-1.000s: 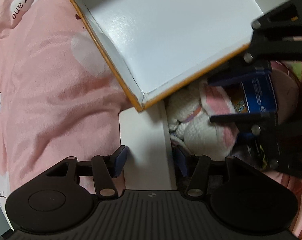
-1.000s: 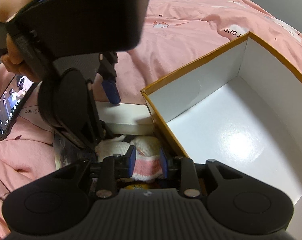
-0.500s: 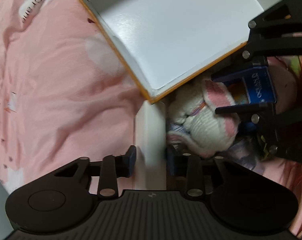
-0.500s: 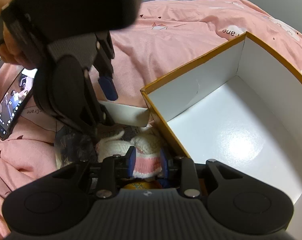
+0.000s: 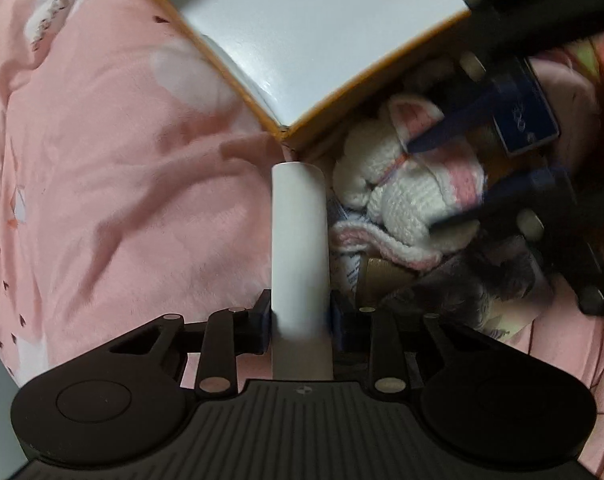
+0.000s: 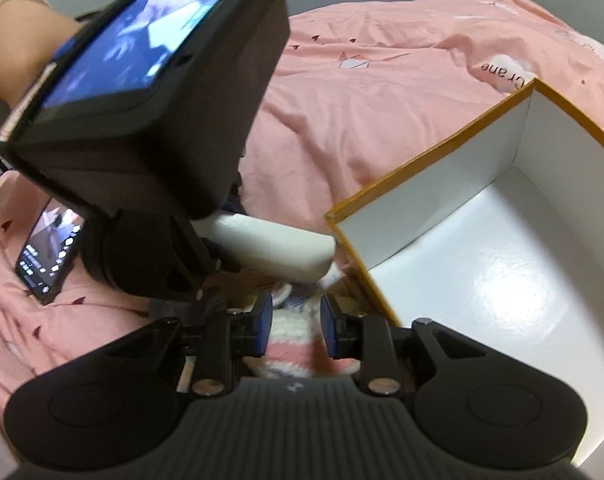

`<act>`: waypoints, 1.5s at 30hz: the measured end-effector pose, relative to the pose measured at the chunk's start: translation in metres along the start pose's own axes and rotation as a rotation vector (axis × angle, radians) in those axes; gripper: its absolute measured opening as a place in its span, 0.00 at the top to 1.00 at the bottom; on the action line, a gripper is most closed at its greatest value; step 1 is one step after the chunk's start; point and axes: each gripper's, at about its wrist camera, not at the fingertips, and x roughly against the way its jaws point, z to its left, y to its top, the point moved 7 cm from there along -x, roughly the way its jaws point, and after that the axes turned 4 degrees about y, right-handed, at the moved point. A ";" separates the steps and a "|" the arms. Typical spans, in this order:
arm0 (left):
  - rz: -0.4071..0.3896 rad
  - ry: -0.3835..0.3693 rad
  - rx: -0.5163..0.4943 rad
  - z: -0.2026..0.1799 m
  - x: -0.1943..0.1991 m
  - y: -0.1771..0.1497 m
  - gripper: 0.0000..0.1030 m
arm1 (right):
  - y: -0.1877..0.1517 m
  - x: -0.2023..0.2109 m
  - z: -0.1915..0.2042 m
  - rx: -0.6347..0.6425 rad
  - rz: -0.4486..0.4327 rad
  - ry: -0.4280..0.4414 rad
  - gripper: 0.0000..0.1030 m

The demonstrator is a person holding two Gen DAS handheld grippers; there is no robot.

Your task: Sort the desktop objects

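The landmark is the open white cardboard box with an orange rim (image 5: 334, 92), which lies on a bed under a pink printed cover (image 5: 102, 200). At the box's near corner, outside its wall, a heap of small things lies on the cover.

The left gripper (image 5: 300, 316) has its jaws clamped on a flat white rectangular block with rounded edges (image 5: 298, 240). The block stands on edge between the blue pads, and its far end reaches almost to the corner of the box. In the right wrist view the same block juts out of the left gripper (image 6: 222, 236) toward that corner and hangs above the heap.

The right gripper (image 6: 296, 326) has its jaws closed on a white and pink knitted plush toy (image 6: 290, 344), just outside the box wall. In the left wrist view the toy (image 5: 406, 196) sits between the two blue fingers (image 5: 442, 136) of the right gripper, beside the block and against the outer wall of the box.

Next to the toy lie a dark blue printed card or small box (image 5: 526, 116), a gold round cap (image 5: 382, 276) and a grey fluffy thing (image 5: 482, 288), all blurred.

Far from the box, on the cover behind the left gripper, lies a black smartphone with a lit screen (image 6: 50, 252). A bare forearm with a pale cuff (image 6: 18, 40) shows behind the left gripper.
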 end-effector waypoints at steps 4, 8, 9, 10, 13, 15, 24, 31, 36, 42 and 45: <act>-0.063 -0.041 0.101 0.012 0.008 -0.004 0.69 | -0.002 0.003 0.018 0.010 0.020 0.055 0.71; -0.131 -0.072 0.191 0.022 0.020 -0.011 0.69 | -0.007 0.004 0.046 0.083 0.033 0.084 0.61; -0.147 -0.081 0.221 0.026 0.023 -0.013 0.69 | -0.008 0.003 0.052 0.108 0.036 0.081 0.56; -0.162 -0.091 0.255 0.030 0.025 -0.015 0.69 | -0.011 0.002 0.057 0.145 0.039 0.066 0.55; -0.206 -0.136 0.352 0.037 0.037 -0.012 0.69 | -0.015 -0.010 0.070 0.268 0.066 0.001 0.54; -0.232 -0.153 0.394 0.042 0.042 -0.016 0.69 | -0.014 -0.021 0.073 0.329 0.088 -0.022 0.54; -0.290 -0.160 0.476 0.046 0.073 -0.033 0.69 | -0.027 -0.048 0.096 0.504 0.144 -0.124 0.43; -0.328 -0.177 0.491 0.047 0.085 -0.037 0.69 | -0.028 -0.046 0.091 0.463 0.136 -0.143 0.49; -0.352 -0.181 0.495 0.047 0.095 -0.039 0.69 | -0.014 -0.018 0.075 0.283 0.092 -0.055 0.72; -0.357 -0.187 0.496 0.049 0.098 -0.033 0.69 | -0.006 -0.026 0.071 0.280 0.094 -0.092 0.76; -0.364 -0.189 0.500 0.049 0.099 -0.030 0.69 | -0.006 -0.032 0.074 0.292 0.102 -0.093 0.76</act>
